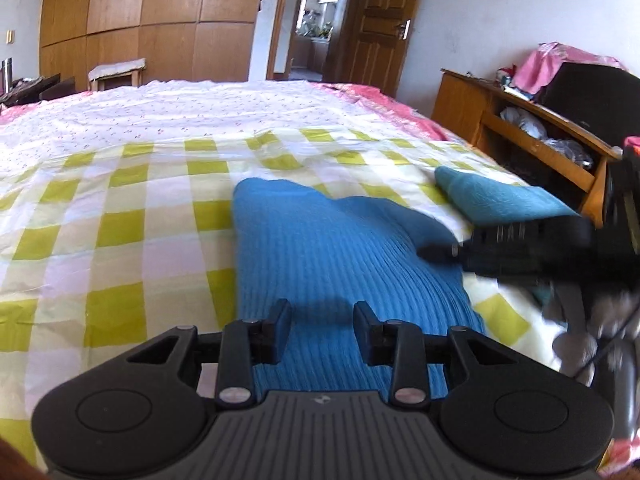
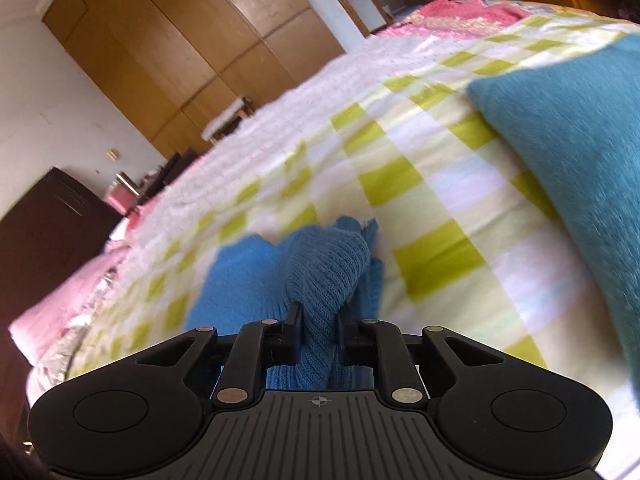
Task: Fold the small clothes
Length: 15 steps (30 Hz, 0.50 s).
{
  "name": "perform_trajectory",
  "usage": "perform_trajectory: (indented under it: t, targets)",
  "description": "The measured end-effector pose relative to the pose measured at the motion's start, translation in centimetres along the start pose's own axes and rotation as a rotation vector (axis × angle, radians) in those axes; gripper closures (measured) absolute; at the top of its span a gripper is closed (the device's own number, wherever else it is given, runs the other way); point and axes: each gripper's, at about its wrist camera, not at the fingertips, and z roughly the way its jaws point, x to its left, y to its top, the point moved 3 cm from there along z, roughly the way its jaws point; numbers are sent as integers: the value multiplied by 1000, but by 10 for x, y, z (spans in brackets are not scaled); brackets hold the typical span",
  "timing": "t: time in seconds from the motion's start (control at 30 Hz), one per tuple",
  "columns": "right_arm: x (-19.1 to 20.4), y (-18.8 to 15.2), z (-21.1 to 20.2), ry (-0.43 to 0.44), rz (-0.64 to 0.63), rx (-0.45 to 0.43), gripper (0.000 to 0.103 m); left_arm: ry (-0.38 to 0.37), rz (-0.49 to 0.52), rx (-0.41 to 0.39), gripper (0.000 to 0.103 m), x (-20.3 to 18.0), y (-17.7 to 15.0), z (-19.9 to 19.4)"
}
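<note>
Blue knit garment (image 2: 320,276) bunches between my right gripper (image 2: 319,332) fingers, clamped, over the bed (image 1: 120,216). Left gripper (image 1: 322,332) fingers stand apart above its near edge, seemingly not touching. I'd carry the fold across evenly, keeping that edge flat.

The right gripper (image 2: 319,322) pinched a bunched fold of the blue knit garment (image 2: 320,272) above the green-checked bedsheet (image 2: 432,184), a teal folded cloth (image 2: 580,140) lying nearby.
</note>
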Motion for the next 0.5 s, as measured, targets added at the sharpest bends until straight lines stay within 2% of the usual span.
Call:
perform_trajectory:
  t: [0.13, 0.17, 0.2, 0.27, 0.37, 0.5]
  targets:
    - [-1, -2, 1, -2, 21, 1, 68, 19, 4, 7, 62, 4, 4, 5]
    - [1, -2, -2, -4, 14, -1, 58, 14, 0, 4, 62, 6, 6, 4]
    - [2, -3, -5, 3, 7, 1, 53, 16, -6, -2, 61, 9, 7, 3]
    - [2, -8, -9, 25, 4, 15, 52, 31, -33, -21, 57, 17, 10, 0]
    - [0, -16, -10, 58, 18, 43, 38, 17, -108, -4, 53, 31, 12, 6]
    - [3, -26, 5, 47, 5, 78, 35, -4, -152, 35, 49, 35, 8, 27]
